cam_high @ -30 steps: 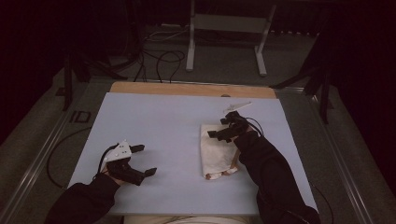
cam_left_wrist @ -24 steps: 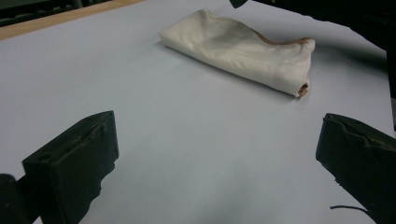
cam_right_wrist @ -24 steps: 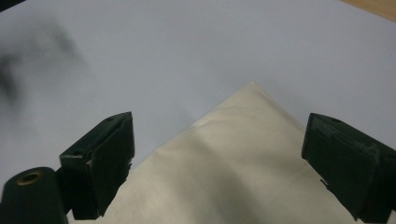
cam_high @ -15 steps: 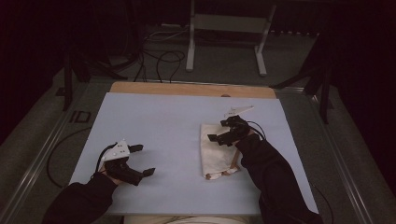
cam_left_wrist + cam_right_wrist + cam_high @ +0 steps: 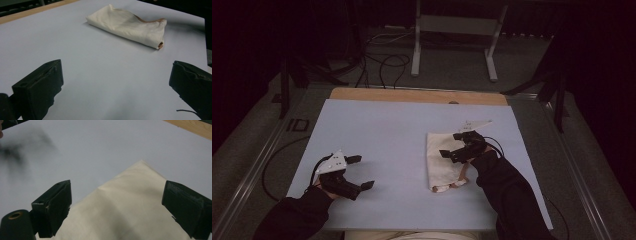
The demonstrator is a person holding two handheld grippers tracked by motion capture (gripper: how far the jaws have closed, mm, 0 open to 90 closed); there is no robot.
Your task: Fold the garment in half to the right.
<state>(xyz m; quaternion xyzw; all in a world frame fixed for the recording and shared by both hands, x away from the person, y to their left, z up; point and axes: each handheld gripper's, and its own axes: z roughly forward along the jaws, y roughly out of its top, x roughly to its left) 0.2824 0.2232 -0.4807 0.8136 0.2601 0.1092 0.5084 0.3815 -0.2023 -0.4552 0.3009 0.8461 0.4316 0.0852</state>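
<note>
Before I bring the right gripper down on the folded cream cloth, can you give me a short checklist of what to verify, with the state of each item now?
1. Right gripper open: ok, jaws stand wide apart.
2. Right gripper above the folded cream cloth: ok, in its own view the cloth lies between and below the jaws.
3. Right gripper touching the cloth: cannot tell.
4. Left gripper out of the way: ok, it is open over the bare pale blue table cover, apart from the cloth.
5. Cloth lies fully on the cover: ok.
6. Cloth folded flat: ok, though an orange-brown inner layer shows at one end.
</note>
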